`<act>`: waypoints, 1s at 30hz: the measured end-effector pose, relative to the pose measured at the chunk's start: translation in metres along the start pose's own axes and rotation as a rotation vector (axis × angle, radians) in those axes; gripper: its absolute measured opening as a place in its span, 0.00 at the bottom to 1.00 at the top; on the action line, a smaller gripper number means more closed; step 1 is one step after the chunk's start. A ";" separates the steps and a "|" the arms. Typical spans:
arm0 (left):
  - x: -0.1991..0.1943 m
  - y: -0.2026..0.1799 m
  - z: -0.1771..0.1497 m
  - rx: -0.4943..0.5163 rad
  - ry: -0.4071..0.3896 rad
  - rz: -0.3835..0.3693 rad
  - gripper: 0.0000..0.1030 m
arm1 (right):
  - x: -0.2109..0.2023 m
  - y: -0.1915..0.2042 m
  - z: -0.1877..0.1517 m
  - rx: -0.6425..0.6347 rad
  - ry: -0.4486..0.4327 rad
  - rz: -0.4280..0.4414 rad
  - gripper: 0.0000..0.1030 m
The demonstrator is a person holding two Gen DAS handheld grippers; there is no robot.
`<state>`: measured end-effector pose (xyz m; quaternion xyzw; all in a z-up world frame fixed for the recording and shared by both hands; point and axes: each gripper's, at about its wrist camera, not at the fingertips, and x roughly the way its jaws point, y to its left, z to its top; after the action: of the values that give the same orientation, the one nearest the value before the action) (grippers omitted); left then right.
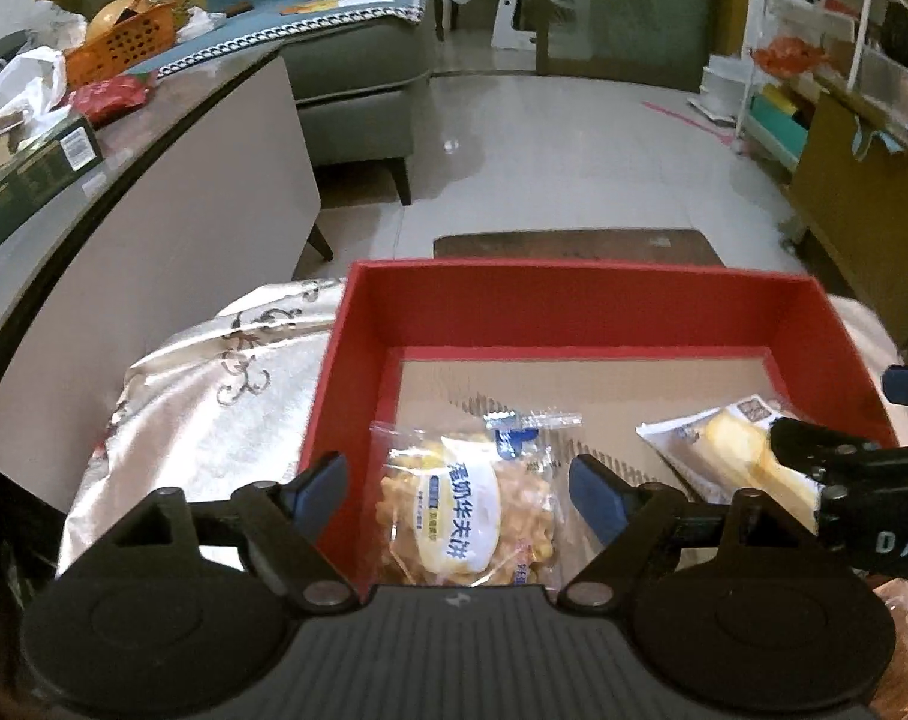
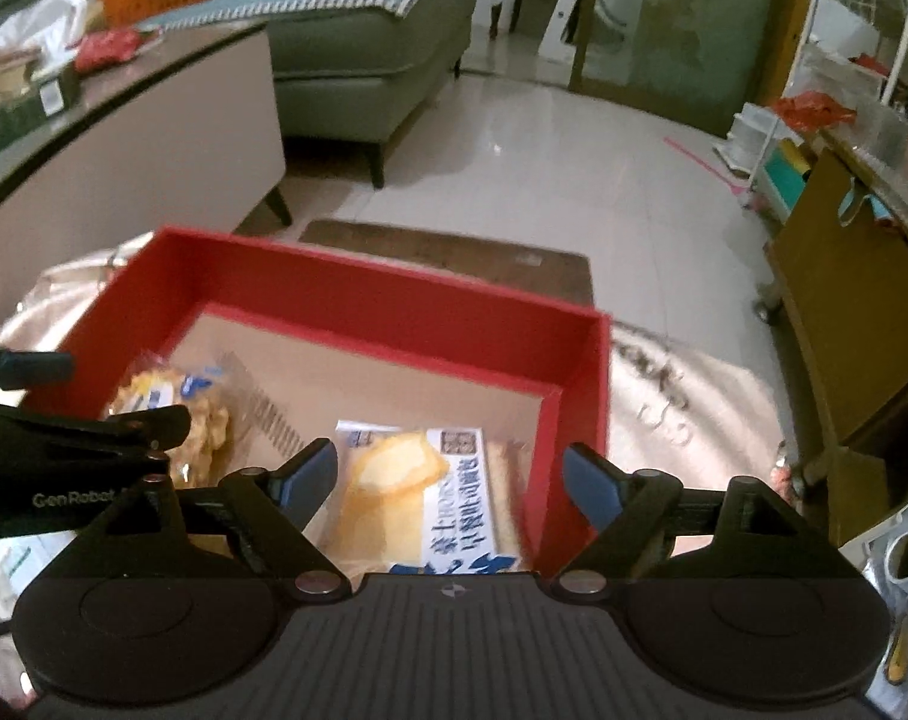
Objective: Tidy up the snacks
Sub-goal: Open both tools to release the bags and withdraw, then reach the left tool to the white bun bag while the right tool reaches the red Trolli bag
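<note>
Red box (image 1: 574, 306) on pale cloth (image 1: 214, 396), waffle packet (image 1: 466, 504), bread packet (image 1: 736, 456) inside, left gripper (image 1: 454, 489) jaws apart.

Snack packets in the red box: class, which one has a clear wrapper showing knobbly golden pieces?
The waffle packet, under the left gripper; the bread packet is mostly white with blue lettering.

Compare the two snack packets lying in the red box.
The waffle packet is clear, showing knobbly golden pieces under a white oval label; the bread packet is mostly white with blue print around a smooth pale slice. The waffle packet lies toward the box's left wall, the bread packet toward its right. Both rest flat on the red box's cardboard floor, sealed, with neither claw gripping them.
</note>
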<state>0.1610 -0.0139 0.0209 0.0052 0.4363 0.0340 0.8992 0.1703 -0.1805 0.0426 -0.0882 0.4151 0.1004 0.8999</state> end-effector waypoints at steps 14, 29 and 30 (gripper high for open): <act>-0.046 0.017 -0.015 -0.053 -0.025 -0.051 0.73 | -0.039 -0.001 -0.018 0.043 -0.027 0.015 0.85; -0.104 0.023 -0.094 0.004 0.025 -0.114 0.73 | -0.089 0.013 -0.063 0.044 -0.026 0.062 0.85; -0.108 0.022 -0.100 0.014 0.031 -0.120 0.73 | -0.092 0.014 -0.068 0.044 -0.023 0.064 0.85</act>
<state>0.0148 -0.0009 0.0443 -0.0150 0.4499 -0.0230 0.8927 0.0587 -0.1938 0.0685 -0.0542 0.4093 0.1210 0.9027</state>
